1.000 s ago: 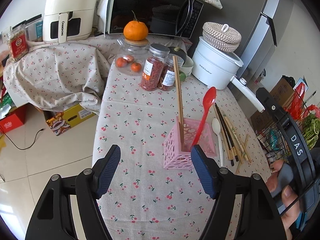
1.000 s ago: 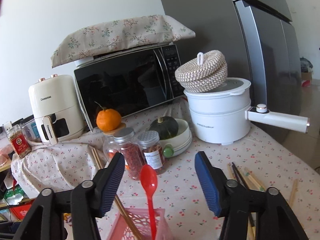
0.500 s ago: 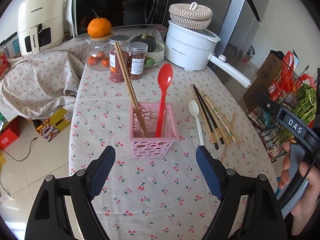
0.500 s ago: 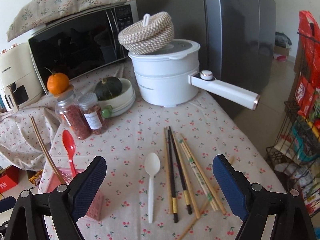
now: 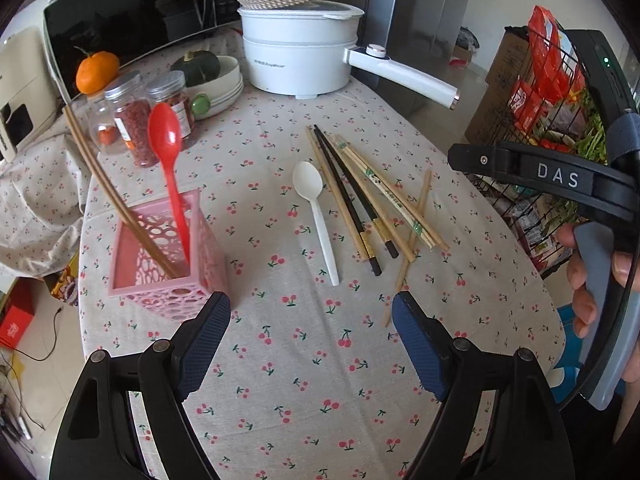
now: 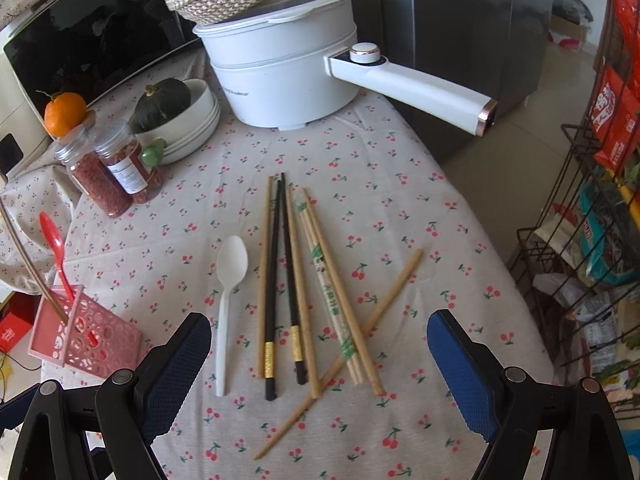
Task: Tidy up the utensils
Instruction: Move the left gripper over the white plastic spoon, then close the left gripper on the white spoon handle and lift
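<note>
A pink perforated holder stands at the table's left, with a red spoon and a pair of brown chopsticks leaning in it. A white plastic spoon lies flat on the cherry-print cloth. Right of it sprawl several loose chopsticks, two black, the others wooden. My left gripper is open and empty, near the table's front edge. My right gripper is open and empty just above the chopsticks' near ends.
A white electric pot with a long handle stands at the back. Spice jars, a bowl with a squash and a microwave crowd the back left. A wire rack stands at the right.
Both views swung right and downward, from the appliances and holder onto the loose chopsticks and white spoon. The right jaws spread wider; the left jaws widened slightly.
</note>
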`<action>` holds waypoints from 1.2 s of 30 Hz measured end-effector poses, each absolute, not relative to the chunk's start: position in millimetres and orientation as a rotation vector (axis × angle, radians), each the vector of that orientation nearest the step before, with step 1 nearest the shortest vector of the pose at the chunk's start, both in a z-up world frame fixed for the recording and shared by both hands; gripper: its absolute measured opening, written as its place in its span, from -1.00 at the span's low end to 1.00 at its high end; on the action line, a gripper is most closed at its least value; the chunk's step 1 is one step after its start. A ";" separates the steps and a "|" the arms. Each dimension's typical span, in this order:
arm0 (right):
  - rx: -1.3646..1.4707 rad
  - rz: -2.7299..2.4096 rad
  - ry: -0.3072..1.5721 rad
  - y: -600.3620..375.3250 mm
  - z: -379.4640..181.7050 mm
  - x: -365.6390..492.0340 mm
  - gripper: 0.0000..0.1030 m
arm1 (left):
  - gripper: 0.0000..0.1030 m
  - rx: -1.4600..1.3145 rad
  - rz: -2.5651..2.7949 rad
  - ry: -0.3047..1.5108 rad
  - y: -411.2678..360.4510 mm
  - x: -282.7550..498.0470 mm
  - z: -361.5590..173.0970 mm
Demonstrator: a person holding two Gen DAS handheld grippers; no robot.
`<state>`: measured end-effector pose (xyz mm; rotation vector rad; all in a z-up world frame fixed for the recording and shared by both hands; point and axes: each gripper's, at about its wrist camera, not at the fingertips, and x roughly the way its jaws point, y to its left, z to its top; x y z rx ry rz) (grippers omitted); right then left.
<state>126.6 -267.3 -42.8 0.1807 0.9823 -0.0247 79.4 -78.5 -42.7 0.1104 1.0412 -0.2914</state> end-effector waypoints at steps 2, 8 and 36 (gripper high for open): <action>0.181 -0.063 0.992 -284.8 -48.8 131.4 0.77 | 0.65 0.127 -0.285 1.060 -91.8 93.3 -49.0; 0.303 -0.103 1.057 -331.5 -67.6 137.9 0.77 | 0.52 0.096 -0.234 1.119 -117.8 157.1 -69.2; 0.366 -0.066 1.114 -341.2 -82.3 152.6 0.77 | -0.29 0.113 -0.078 1.252 -138.7 275.7 -147.0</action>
